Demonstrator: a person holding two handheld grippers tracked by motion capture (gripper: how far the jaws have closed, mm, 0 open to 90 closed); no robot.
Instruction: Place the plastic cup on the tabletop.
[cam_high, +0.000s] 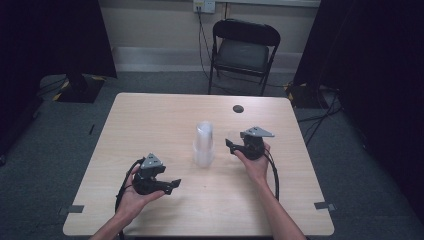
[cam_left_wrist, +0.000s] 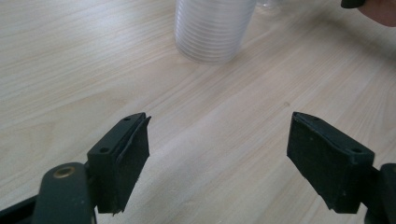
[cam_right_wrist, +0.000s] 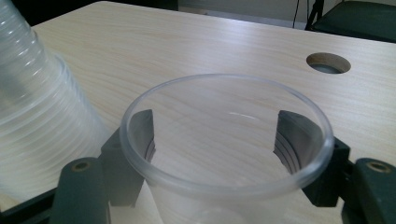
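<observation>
A tall stack of clear plastic cups (cam_high: 203, 145) stands upside down at the middle of the wooden table (cam_high: 150, 120). Just right of it my right gripper (cam_high: 230, 145) is shut on a single clear cup (cam_right_wrist: 224, 189) held mouth up; its pads (cam_right_wrist: 142, 135) press the cup's wall from both sides, and the stack (cam_right_wrist: 32, 116) is close on the left. My left gripper (cam_high: 175, 185) rests low near the front left and is open, pointing toward the stack. Bare tabletop lies between its black pads (cam_left_wrist: 126, 161), and the stack (cam_left_wrist: 212, 28) stands farther ahead.
A round cable hole (cam_high: 238, 108) sits in the table's far right part. A black folding chair (cam_high: 243, 50) stands behind the table, with cables on the floor. Dark stands and curtains flank both sides. The hand on the right gripper (cam_left_wrist: 383, 11) shows at the top right of the left gripper view.
</observation>
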